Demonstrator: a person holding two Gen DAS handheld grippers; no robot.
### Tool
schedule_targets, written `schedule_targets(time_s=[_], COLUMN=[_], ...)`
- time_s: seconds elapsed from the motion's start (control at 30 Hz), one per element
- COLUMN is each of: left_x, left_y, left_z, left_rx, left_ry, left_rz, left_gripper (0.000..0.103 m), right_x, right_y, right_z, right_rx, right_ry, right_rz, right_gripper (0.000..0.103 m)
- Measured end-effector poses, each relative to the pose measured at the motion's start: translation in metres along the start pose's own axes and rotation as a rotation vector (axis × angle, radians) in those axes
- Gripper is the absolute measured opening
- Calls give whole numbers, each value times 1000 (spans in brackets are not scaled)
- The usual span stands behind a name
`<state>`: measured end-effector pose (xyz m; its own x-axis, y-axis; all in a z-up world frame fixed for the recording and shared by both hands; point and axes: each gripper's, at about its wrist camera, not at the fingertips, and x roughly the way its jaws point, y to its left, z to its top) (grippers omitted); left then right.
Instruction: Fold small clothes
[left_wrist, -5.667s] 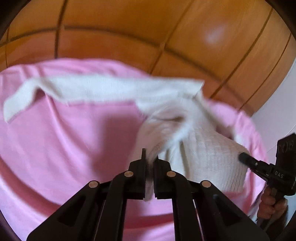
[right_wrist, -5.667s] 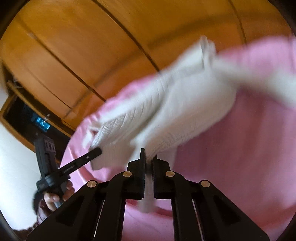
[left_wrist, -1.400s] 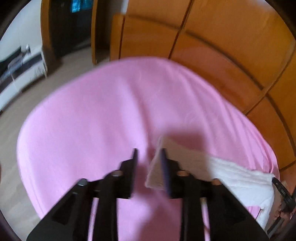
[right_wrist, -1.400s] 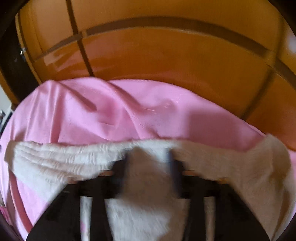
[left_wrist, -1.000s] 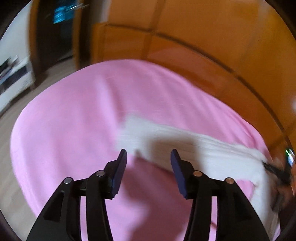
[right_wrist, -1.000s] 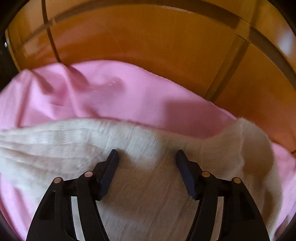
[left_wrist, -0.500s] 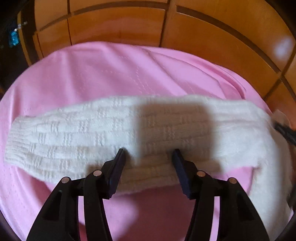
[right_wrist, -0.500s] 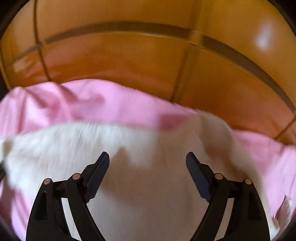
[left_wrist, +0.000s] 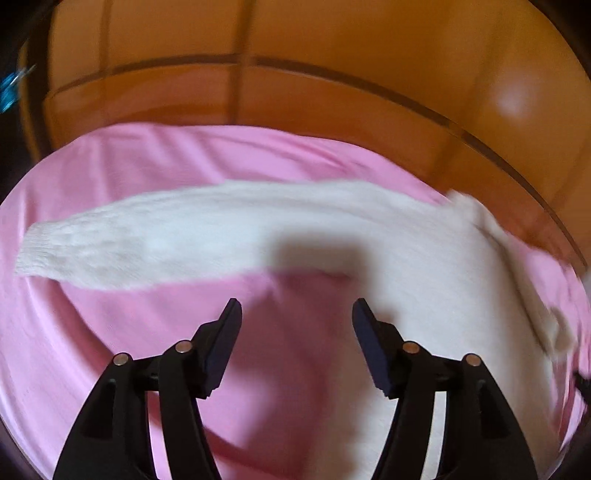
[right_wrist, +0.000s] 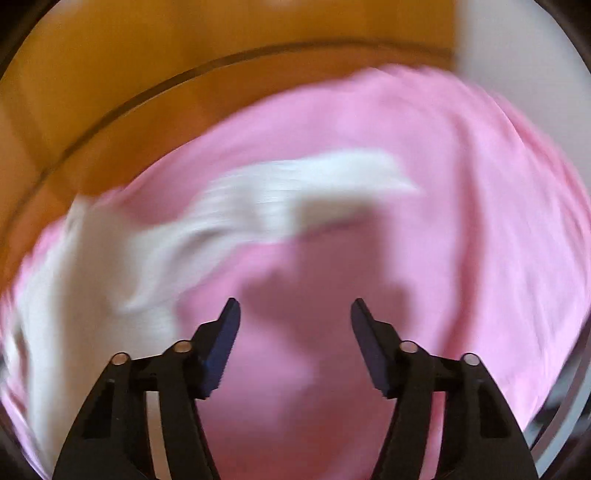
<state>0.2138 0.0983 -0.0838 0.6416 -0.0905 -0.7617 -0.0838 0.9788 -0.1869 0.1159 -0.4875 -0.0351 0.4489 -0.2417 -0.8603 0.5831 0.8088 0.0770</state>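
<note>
The sweater (left_wrist: 229, 232) is a white, knitted thing; it lies flat on the pink sheet (left_wrist: 110, 332) of a bed, with brown wood panels (left_wrist: 332, 55) behind it. In the left wrist view one long sleeve (left_wrist: 92, 247) runs out to the left, and the wide body (left_wrist: 424, 295) fills the right side. The left gripper (left_wrist: 296, 314) hangs over the sheet just below the sleeve; its jaws are spread and opening more, and nothing is between them, only pink sheet; the right fingertip (left_wrist: 364, 325) sits over the edge of the body, but I cannot tell if it touches.

In the right wrist view, which is very blurry, the sweater (right_wrist: 122, 266) lies to the left and its other sleeve (right_wrist: 332, 177) reaches toward the middle. The right gripper (right_wrist: 295, 314) is over bare sheet, apart from the sweater; its jaws are spread but closing, and they hold nothing.

I think the sweater is soft, light and floppy; it will sag and bunch if picked up in one spot; it will not break or slip much, since the knit is fuzzy. A good place to pinch looks like the sleeve end, or the edges of the body, one in each gripper, so the fold stays even.
</note>
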Motion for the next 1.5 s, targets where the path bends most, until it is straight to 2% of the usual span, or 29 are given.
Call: schedule_targets(time_s=[0.07, 0.17, 0.2, 0.23, 0.27, 0.33, 0.37, 0.4, 0.43, 0.5, 0.63, 0.73, 0.8, 0.87, 0.9, 0.93, 1.0, 1.1, 1.27, 1.37, 1.5], left_x=[-10, -22, -21, -19, -20, -19, -21, -22, -23, -23, -23, -26, -26, -25, -24, -22, -19, -10, 10, 26, 36], left_y=[-30, -67, -79, -89, -94, -104, -106, -109, -111, -115, -130, -142, -152, -162, -170, -177, -193, -220, -255, -272, -289], left_z=[-18, -45, -54, -62, -67, -78, -83, -86, -88, -89, -87, -85, -83, -81, -80, -78, -75, -70, -62, -57, -45], left_rx=[43, 91, 118, 146, 159, 191, 202, 210, 208, 197, 216, 227, 247, 255, 259, 265, 285, 338, 378, 360, 300], left_ry=[1, 41, 61, 85, 99, 124, 127, 134, 143, 153, 148, 148, 149, 155, 165, 172, 172, 172, 220, 258, 276], left_rz=[-31, -67, -66, -63, -62, -57, -51, -50, -61, -76, -82, -117, -140, -174, -209, -234, -264, -286, -364, -409, -518], left_gripper=[63, 64, 64, 64, 64, 65, 65, 65, 65, 65, 67, 68, 69, 69, 69, 69, 70, 73, 74, 74, 78], right_x=[11, 29, 33, 35, 37, 40, 37, 36, 38, 47, 64, 83, 102, 111, 113, 116, 119, 100, 29, -18, -66], right_y=[-23, -50, -45, -23, -2, 27, 36, 53, 64, 69, 70, 73, 67, 51, 45, 40, 30, 23, 20, 19, 12], right_z=[6, 27, 34, 39, 40, 34, 30, 20, 11, 3, 11, 19, 29, 40, 43, 48, 56, 62, 64, 62, 54], right_rx=[116, 258, 218, 142, 4, -190, -331, -466, -563, -608, -546, -592, -611, -570, -546, -533, -504, -470, -478, -522, -553], right_ry=[-12, -21, -45, -69, -97, -74, -93, -130, -152, -149, -167, -192, -166, -148, -142, -135, -120, -148, -259, -336, -386], right_rz=[6, 51, 3, -44, -78, -11, -17, -60, -103, -106, -97, -187, -248, -241, -237, -240, -256, -228, -182, -197, -246], right_gripper=[57, 53, 53, 53, 53, 53, 54, 58, 67, 69, 69, 69, 69, 69, 60, 31, 6, 5, 5, 5, 5])
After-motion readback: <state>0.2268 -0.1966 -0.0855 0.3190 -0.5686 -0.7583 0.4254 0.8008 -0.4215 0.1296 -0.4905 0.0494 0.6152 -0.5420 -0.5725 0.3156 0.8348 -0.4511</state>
